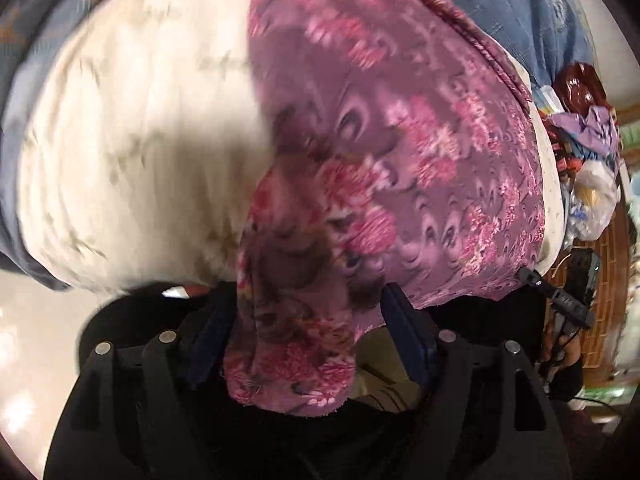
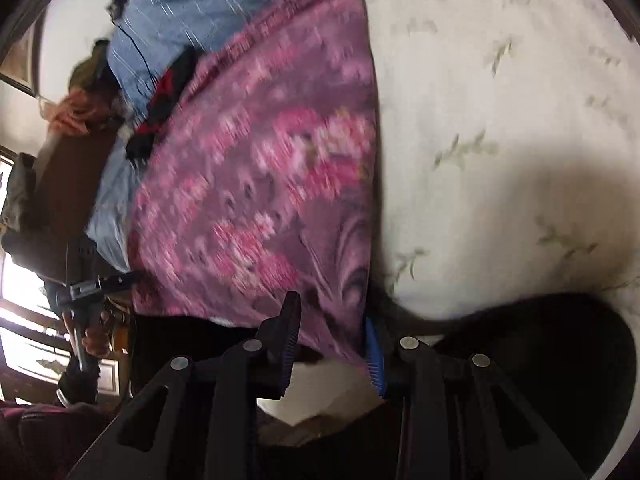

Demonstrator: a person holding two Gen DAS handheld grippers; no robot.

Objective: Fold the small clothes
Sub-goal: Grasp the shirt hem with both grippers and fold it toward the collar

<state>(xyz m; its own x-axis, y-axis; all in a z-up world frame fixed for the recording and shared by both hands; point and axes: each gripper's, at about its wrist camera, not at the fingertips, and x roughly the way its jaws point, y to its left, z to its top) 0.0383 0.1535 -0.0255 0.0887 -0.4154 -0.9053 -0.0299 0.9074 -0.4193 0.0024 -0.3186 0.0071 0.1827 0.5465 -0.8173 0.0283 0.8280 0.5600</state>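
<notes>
A purple garment with pink flowers (image 1: 400, 152) lies spread on a cream bedsheet (image 1: 132, 152). Its near corner hangs bunched between the jaws of my left gripper (image 1: 308, 316), which stand apart around the cloth. In the right wrist view the same garment (image 2: 264, 184) stretches away over the cream sheet (image 2: 500, 120). Its near edge lies between the jaws of my right gripper (image 2: 332, 332), which stand wide apart. The other gripper (image 2: 100, 284) shows at the left edge there, held in a hand.
A blue cloth (image 1: 528, 8) lies beyond the garment; it also shows in the right wrist view (image 2: 192, 4). A pile of bags and clothes (image 1: 580, 152) sits at the right. A red and black item (image 2: 160, 116) lies beside the garment.
</notes>
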